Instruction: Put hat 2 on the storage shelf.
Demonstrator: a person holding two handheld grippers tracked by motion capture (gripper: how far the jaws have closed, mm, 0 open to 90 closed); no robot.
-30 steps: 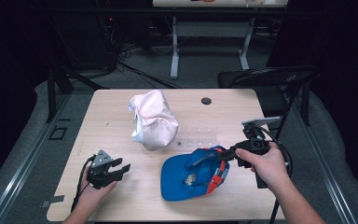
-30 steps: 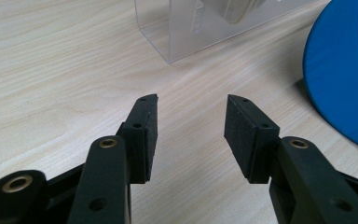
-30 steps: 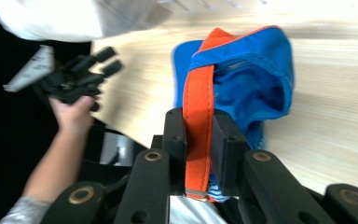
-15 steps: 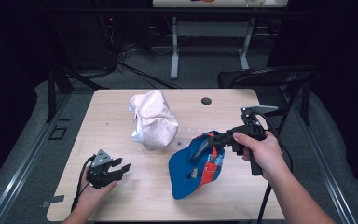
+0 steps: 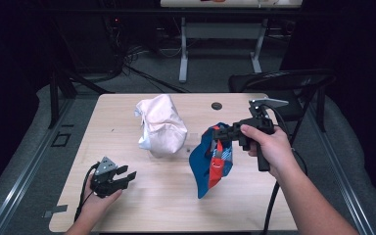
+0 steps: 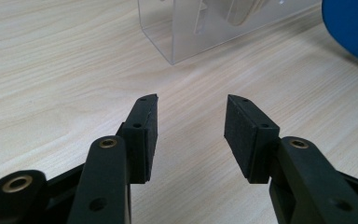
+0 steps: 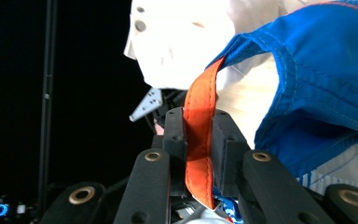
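The blue fabric cap with an orange strap (image 5: 211, 156) hangs above the light wooden table (image 5: 176, 196), to the right of the pale pink cloth bundle (image 5: 160, 125). Your right gripper (image 7: 198, 140) has its jaws clenched on that strap. Nearer you than the bundle, your left gripper (image 6: 191, 128) rests low with jaws released, facing a clear plastic box (image 6: 200, 28).

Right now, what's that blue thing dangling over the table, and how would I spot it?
Start at the wooden table and look to its right half, where the person's right gripper is raised. Hanging from it by an orange strap, which the jaws are shut on, is a blue cap. The white cap beside it sits on a clear stand.
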